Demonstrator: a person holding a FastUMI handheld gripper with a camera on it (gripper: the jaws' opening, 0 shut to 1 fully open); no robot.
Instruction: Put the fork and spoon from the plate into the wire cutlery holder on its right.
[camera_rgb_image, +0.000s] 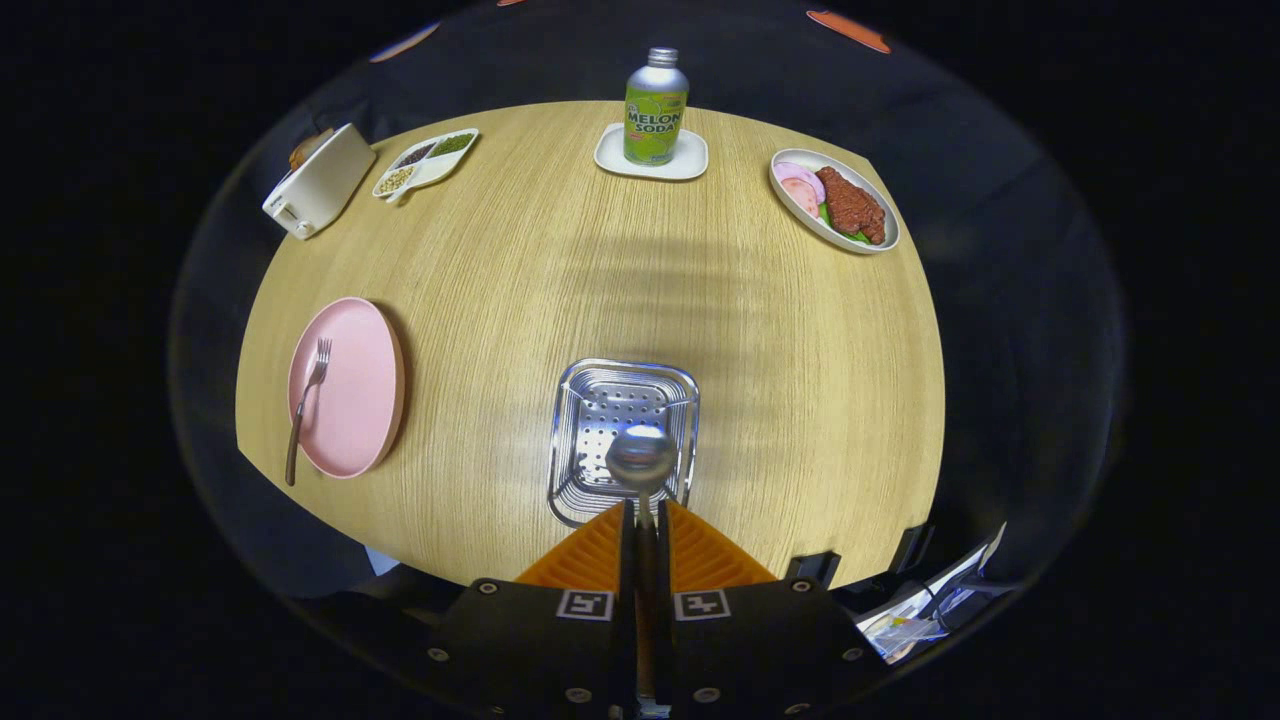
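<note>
Between the fingers: spoon (642, 470), handle clamped by the gripper (645, 520), bowl pointing forward.
Spoon to holder: bowl hangs directly above the wire cutlery holder (620, 440), long axis in line with the fingers.
Fork (306, 405): on the pink plate (355, 385), well left of the holder, on the desk (700, 300).

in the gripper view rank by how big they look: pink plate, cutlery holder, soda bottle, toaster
1. pink plate and cutlery holder: look alike in size, no ranking
2. toaster
3. soda bottle
The far pair look smaller partly from distance. The gripper jaws are shut on the spoon.
</note>
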